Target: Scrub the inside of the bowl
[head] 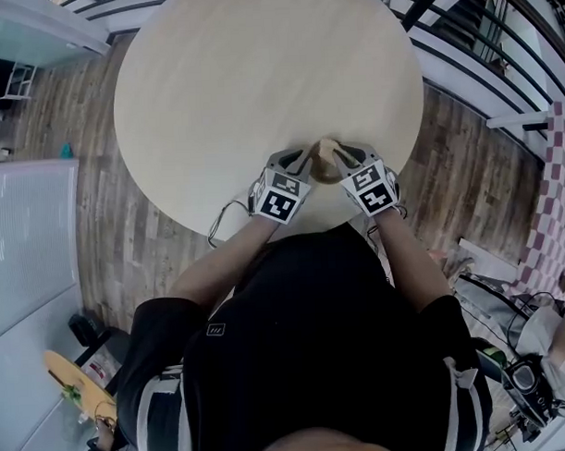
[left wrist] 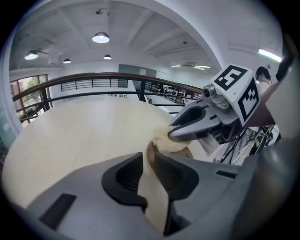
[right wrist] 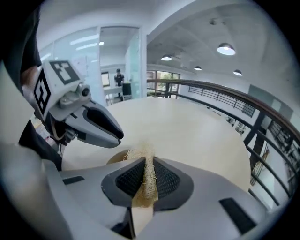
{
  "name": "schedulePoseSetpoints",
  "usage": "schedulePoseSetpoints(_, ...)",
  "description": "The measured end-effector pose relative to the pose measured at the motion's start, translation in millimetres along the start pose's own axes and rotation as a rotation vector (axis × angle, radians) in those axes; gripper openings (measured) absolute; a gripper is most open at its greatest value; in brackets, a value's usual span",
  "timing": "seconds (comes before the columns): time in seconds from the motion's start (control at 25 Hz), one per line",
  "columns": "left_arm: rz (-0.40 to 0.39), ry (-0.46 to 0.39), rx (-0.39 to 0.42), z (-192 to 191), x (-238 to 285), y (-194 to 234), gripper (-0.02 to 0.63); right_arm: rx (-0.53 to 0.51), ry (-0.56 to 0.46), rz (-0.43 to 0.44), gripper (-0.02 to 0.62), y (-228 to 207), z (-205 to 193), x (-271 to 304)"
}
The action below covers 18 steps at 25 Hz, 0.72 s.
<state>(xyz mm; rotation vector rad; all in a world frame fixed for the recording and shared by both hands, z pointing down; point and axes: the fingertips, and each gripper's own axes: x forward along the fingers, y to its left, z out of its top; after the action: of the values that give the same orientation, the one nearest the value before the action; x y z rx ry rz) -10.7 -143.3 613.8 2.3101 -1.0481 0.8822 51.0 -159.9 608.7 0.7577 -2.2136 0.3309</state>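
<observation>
Two grips — left gripper (left wrist: 149, 163) on bowl (left wrist: 153, 199), right gripper (right wrist: 149, 164) on scrubber (right wrist: 139, 153).

A small tan bowl (head: 328, 152) at the round table's (head: 259, 82) near edge, its rim pinched by the left gripper (head: 308, 160); a pale fibrous scrub pad (left wrist: 165, 140), clamped in the right gripper (head: 347, 157), inside it.

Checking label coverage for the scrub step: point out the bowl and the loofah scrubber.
bowl (left wrist: 187, 151), left gripper view, brown rim to the right of the scrubber.
loofah scrubber (right wrist: 148, 176), right gripper view, strip of fibres pinched between the jaws.
</observation>
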Motion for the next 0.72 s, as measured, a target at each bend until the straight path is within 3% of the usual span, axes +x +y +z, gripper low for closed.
schedulePoseSetpoints(0.08, 0.011, -0.024, 0.03, 14.2, -2.0, 8.3, 0.074, 0.056, -0.059, -0.029, 0.058, -14.8, 5.4, -19.7)
schedulePoseSetpoints(0.16, -0.007, -0.039, 0.067, 28.6, 3.4, 13.9, 0.074, 0.043, -0.067, -0.067, 0.058, -25.5, 2.9, -36.4)
schedulePoseSetpoints(0.32, -0.175, 0.023, 0.255, 45.6, 30.8, 4.6, 0.074, -0.154, 0.019, -0.114, 0.058, -20.7, -11.1, -50.1)
schedulePoseSetpoints(0.44, -0.288, 0.125, 0.459, 45.9, 52.7, -10.4, 0.074, -0.323, 0.069, -0.043, 0.058, 6.0, -18.1, -47.5)
schedulePoseSetpoints(0.52, -0.343, 0.178, 0.545, 43.5, 62.4, -17.6, 0.074, -0.382, 0.085, 0.018, 0.058, 26.8, -18.6, -40.7)
schedulePoseSetpoints(0.64, -0.416, 0.222, 0.593, 41.1, 71.5, -31.1, 0.074, -0.391, 0.112, 0.072, 0.058, 43.1, -20.2, -24.4)
schedulePoseSetpoints(0.72, -0.422, 0.247, 0.6, 36.8, 81.6, -33.8, 0.074, -0.385, 0.147, 0.093, 0.058, 45.1, -24.1, -12.4)
